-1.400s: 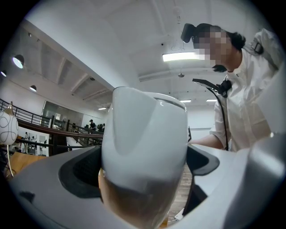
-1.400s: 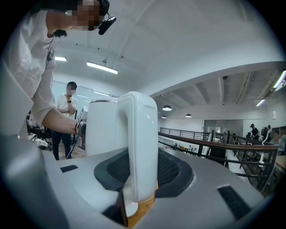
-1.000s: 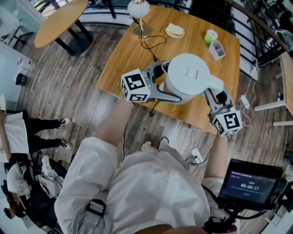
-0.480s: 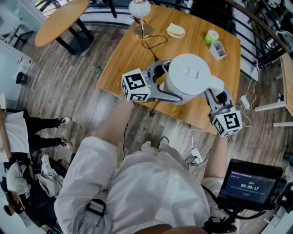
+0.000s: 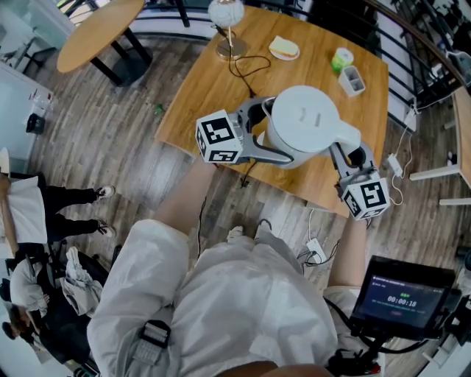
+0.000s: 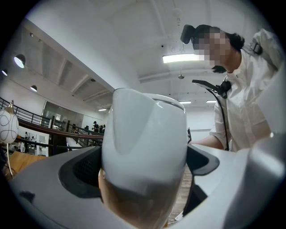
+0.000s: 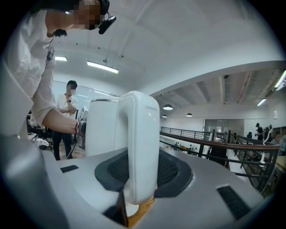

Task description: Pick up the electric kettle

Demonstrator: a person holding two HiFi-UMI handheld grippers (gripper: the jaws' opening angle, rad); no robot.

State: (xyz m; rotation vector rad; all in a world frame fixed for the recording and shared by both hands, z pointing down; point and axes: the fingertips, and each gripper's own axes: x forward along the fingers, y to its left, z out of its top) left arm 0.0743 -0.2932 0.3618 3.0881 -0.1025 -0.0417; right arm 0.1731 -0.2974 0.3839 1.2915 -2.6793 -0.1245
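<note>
The white electric kettle (image 5: 305,125) is held between my two grippers over the near part of the square wooden table (image 5: 199,88). My left gripper (image 5: 257,134) clamps its spout side, and in the left gripper view the kettle's body (image 6: 143,134) fills the gap between the dark pads (image 6: 82,172) of the left gripper (image 6: 143,183). My right gripper (image 5: 346,153) is shut on the kettle's handle. In the right gripper view that white loop handle (image 7: 142,143) stands upright between the pads (image 7: 172,172) of the right gripper (image 7: 142,181), with wood showing underneath.
A lamp (image 5: 224,18) with its black cord, a plate of food (image 5: 284,48), a green roll (image 5: 340,57) and a small grey box (image 5: 350,79) sit on the table's far part. A round table (image 5: 96,33) stands at far left. People (image 5: 44,213) are on the floor at left.
</note>
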